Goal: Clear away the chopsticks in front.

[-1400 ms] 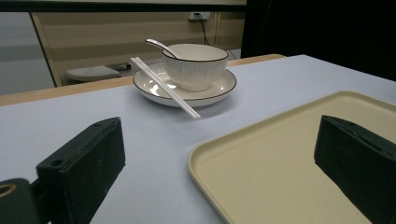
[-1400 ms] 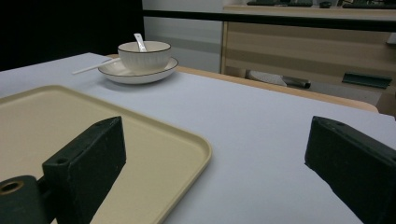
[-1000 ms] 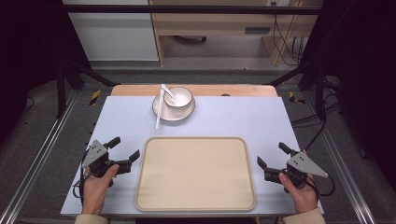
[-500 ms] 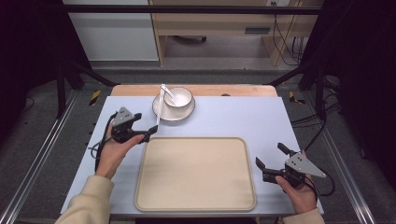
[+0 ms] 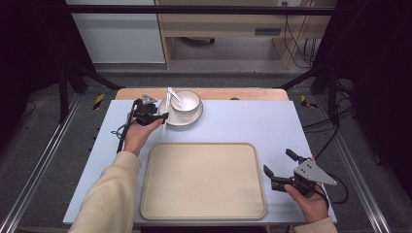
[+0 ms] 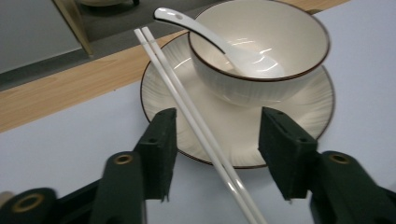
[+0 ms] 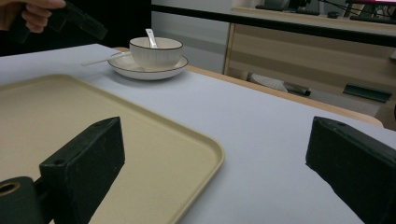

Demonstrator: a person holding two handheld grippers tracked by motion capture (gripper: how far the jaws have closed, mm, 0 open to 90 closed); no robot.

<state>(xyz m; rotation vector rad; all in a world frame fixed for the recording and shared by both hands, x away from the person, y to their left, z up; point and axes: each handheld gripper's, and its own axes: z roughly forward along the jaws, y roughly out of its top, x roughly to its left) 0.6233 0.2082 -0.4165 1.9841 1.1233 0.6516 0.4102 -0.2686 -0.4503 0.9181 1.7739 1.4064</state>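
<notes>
A white bowl [image 5: 188, 103] with a white spoon [image 5: 175, 96] in it stands on a ribbed plate [image 5: 180, 120] at the back of the table. A pair of white chopsticks [image 5: 165, 108] leans across the plate's left rim. My left gripper [image 5: 158, 114] is open right beside them; in the left gripper view the chopsticks [image 6: 201, 126] pass between its jaws, with the bowl [image 6: 261, 56] and plate [image 6: 308, 116] just beyond. My right gripper [image 5: 277, 168] is open and holds nothing at the front right, beside the beige tray [image 5: 203, 180]. The right gripper view shows the tray [image 7: 60, 121] and the far bowl [image 7: 155, 52].
The light blue table top [image 5: 252, 121] has a wooden strip along its back edge. Black frame bars and dark floor surround the table. A wooden desk with cables stands behind.
My left gripper has travelled from the front left of the table up to the plate and now straddles the chopsticks. The right gripper has barely moved.
</notes>
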